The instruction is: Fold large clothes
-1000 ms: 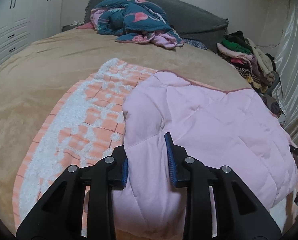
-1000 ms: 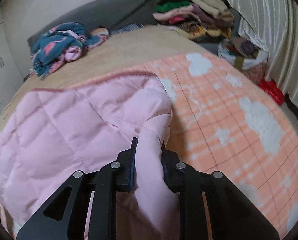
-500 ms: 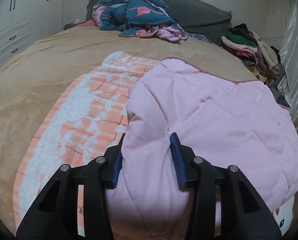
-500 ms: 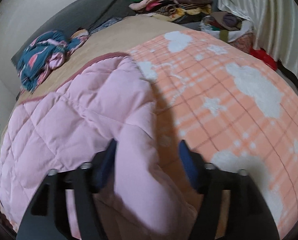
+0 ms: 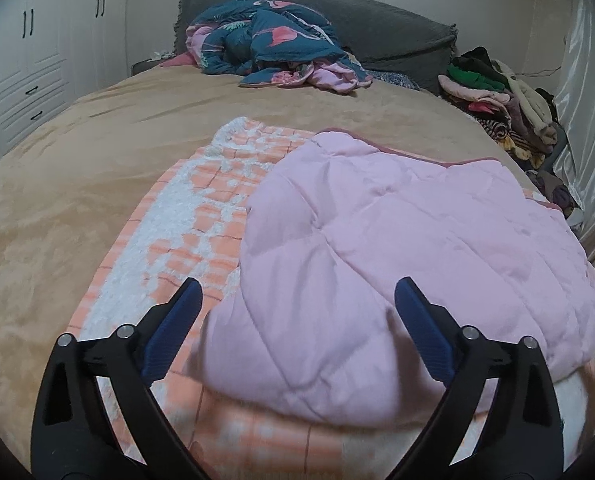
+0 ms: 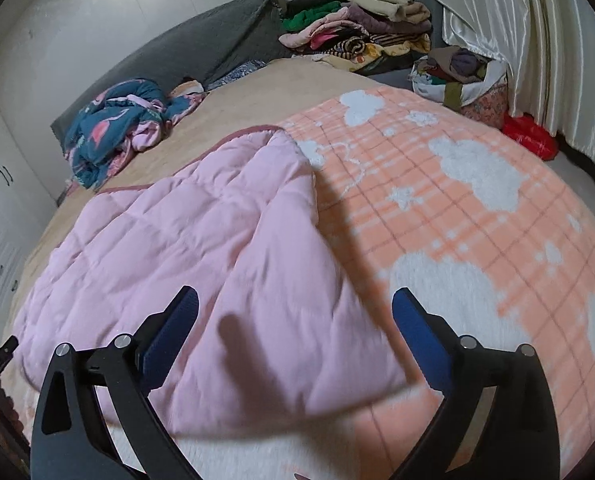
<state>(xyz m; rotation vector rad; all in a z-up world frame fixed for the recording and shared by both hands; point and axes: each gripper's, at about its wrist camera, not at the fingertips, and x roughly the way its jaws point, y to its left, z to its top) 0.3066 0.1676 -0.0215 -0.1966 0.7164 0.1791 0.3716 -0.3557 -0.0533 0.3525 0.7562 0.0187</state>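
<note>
On bed, L wrist view: pink quilted garment (image 5: 397,248) lies folded over on orange checked blanket (image 5: 201,216), which is spread on tan bedspread (image 5: 77,168). Left gripper (image 5: 297,300) hangs over garment's near-left rounded edge, tilted down at it. Jaws wide and opening; cloth lies below and between them but pads don't press it, so nothing held. Garment spreads ahead and to the right of the jaws, long axis approx. left-right across the view. Far bg: teal flamingo-print bundle (image 5: 273,40) by grey headboard (image 5: 377,20), clothes pile (image 5: 497,96) at far right, white wardrobe (image 5: 29,60) at left.

Vs earlier frames, this view: jaws were narrow, pinched on a fold of pink cloth; now spread, fold dropped flat. Camera pulled back a bit.

R wrist view: same garment (image 6: 201,256) fills left and centre; its right edge runs away from the camera, meeting bare blanket (image 6: 477,208) w/ white cloud patches. Right gripper (image 6: 295,300) straddles that near-right corner. Jaws wide and opening, pads clear of fabric, corner lies loose under them. Garment lies ahead and to the left. Clothes pile (image 6: 357,24) and curtain (image 6: 517,40) at far right; a red object (image 6: 531,138) on the floor there.

Vs earlier, this view: jaws were shut tight on a pink ridge; now released, ridge flattened, view shifted right, more blanket showing.

Judgement: fold just laid and let go. Each hand nearest its own side's edge; next fold prob. needs both regripping near corners, carrying away across the long axis.
</note>
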